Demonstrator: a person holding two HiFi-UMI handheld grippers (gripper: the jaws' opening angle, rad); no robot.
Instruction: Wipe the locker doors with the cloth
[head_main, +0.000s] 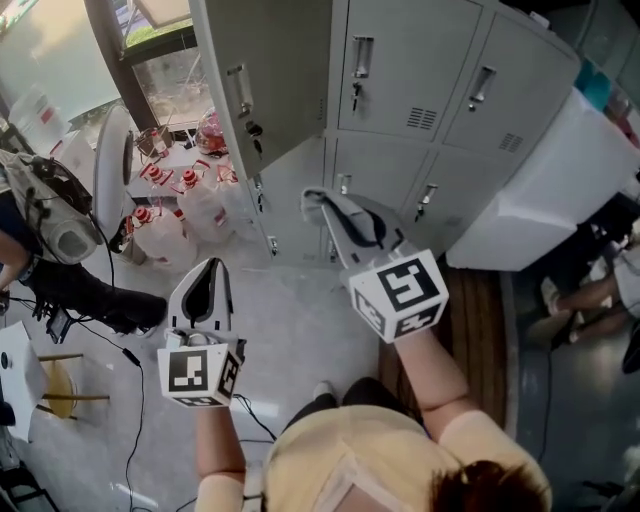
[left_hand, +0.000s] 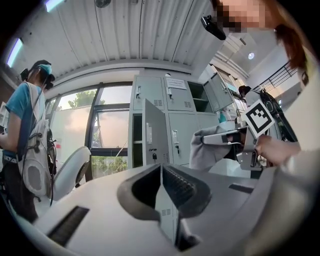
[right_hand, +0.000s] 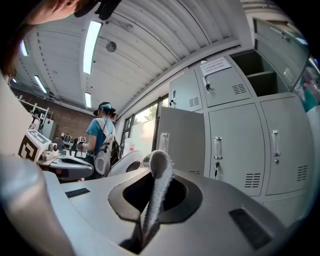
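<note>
A bank of grey lockers (head_main: 420, 90) stands ahead of me, with one tall door (head_main: 265, 70) swung open on the left. My right gripper (head_main: 322, 203) is shut on a grey cloth (head_main: 345, 218) and is held level, a short way in front of the lower lockers. In the right gripper view the cloth (right_hand: 157, 175) sticks out as a fuzzy fold between the closed jaws, in front of the locker doors (right_hand: 235, 140). My left gripper (head_main: 206, 272) is shut and empty, lower and to the left. Its own view shows the right gripper (left_hand: 240, 141) holding the cloth (left_hand: 207, 149).
Bagged bottles with red caps (head_main: 175, 200) and a white rounded object (head_main: 110, 165) sit left of the open door. A person with a backpack (head_main: 50, 210) stands at far left. A white cabinet (head_main: 560, 190) is at right, wooden boards (head_main: 480, 320) below it, cables (head_main: 135, 400) on the floor.
</note>
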